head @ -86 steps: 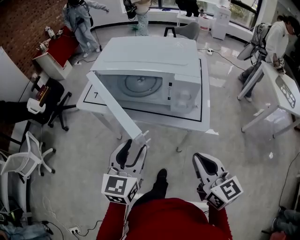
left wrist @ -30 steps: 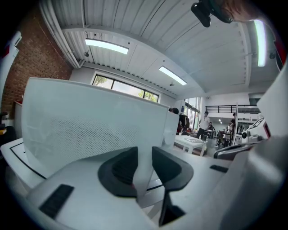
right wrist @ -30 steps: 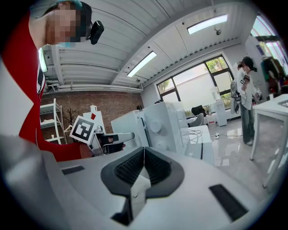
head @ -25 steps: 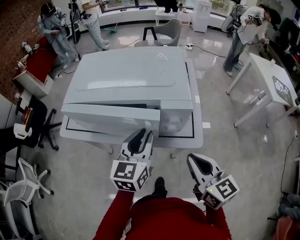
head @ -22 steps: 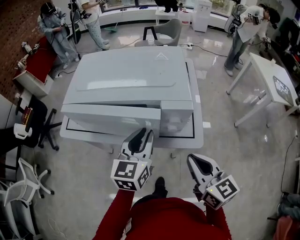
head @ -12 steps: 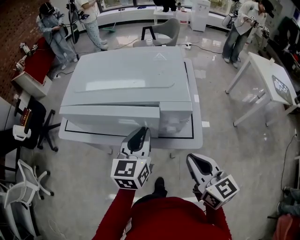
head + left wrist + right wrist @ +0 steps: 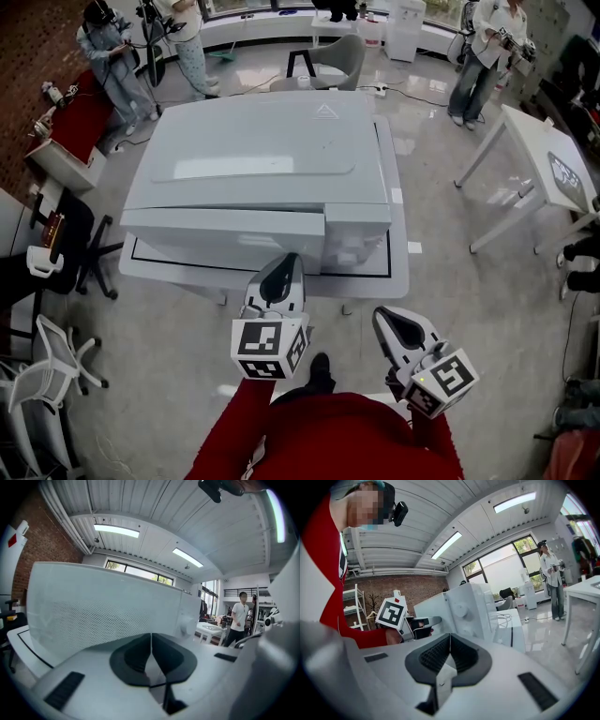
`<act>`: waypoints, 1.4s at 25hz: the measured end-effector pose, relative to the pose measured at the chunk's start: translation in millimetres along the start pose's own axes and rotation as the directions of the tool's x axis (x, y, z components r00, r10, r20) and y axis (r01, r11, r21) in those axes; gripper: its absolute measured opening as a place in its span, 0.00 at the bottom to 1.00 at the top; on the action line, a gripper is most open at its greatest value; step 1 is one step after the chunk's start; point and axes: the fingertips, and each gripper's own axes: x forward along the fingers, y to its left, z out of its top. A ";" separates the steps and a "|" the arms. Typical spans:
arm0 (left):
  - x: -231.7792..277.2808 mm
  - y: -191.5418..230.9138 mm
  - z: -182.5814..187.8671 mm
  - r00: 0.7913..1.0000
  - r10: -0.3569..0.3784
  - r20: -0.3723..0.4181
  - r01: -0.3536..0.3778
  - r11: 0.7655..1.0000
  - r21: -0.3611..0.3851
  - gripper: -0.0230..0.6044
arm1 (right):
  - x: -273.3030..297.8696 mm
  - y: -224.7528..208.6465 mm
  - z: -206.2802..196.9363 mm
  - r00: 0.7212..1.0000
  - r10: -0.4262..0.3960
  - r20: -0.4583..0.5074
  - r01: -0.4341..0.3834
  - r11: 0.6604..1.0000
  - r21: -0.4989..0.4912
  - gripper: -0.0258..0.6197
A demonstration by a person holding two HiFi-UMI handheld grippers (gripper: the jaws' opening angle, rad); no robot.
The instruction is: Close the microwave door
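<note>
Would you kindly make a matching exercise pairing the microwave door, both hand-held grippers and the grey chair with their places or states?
1 microwave door
2 left hand-held gripper
3 right hand-held gripper
4 grey chair

A beyond the table's far side
B closed flush
C tips just before the door
D back from the table's right corner

Pairs: 1-B, 2-C, 3-D, 4-A

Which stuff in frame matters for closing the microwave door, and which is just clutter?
Job: large white boxy microwave; its white front door, looks shut; left gripper at the door, jaws just closed, empty; white black-lined table under it.

Lying about: right gripper, shut, held back; grey shell chair; white side table; black office chair.
</note>
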 end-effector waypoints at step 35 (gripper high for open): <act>18.5 5.4 3.8 0.999 0.044 -0.018 -0.044 0.999 -0.005 0.05 | -1.6 1.8 -10.2 1.000 -0.013 -0.027 0.014 1.000 0.024 0.06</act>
